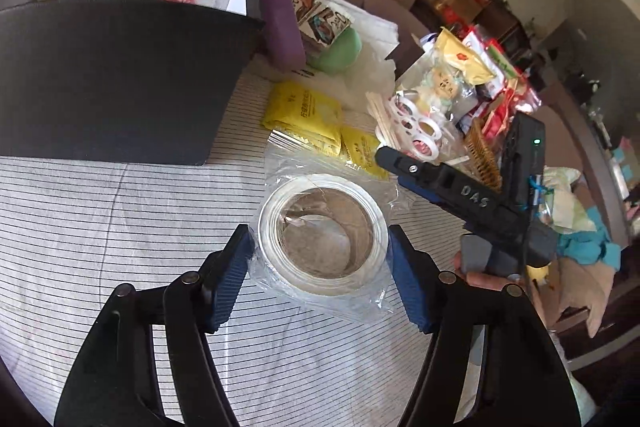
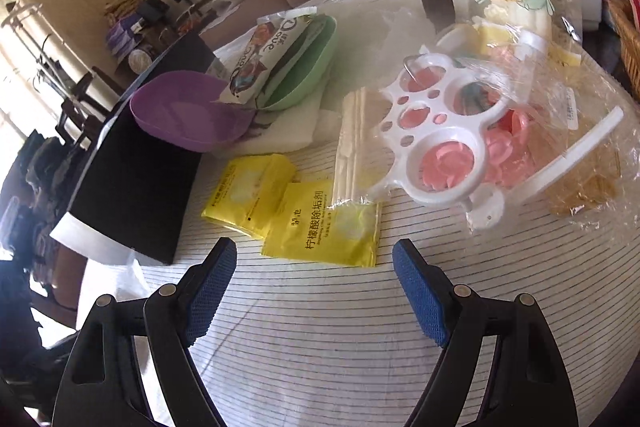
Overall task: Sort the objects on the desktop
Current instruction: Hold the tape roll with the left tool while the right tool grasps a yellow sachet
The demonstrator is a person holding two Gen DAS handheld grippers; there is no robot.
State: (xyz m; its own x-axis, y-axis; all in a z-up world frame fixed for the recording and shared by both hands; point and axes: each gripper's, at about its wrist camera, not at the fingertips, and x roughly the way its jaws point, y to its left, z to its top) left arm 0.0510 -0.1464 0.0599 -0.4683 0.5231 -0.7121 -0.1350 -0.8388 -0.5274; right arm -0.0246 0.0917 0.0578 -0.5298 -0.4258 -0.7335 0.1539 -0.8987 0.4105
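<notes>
L gripper [image 1: 322, 273] round bagged white tape roll [image 1: 324, 233]

Left gripper [image 1: 321, 273] is pointing steeply downward, its blue pads [image 1: 236, 275] pressing both sides of a bagged tape roll [image 1: 323, 233]; right gripper [image 2: 314, 291] is tilting downward likewise, jaws standing wide and holding nothing; fingers of the right hand [image 1: 486, 277] are curling under its handle.

Glossy clear plastic bag [image 1: 320, 267]; matt striped cloth [image 1: 100, 219]; shiny yellow sachets [image 2: 320, 227].
</notes>
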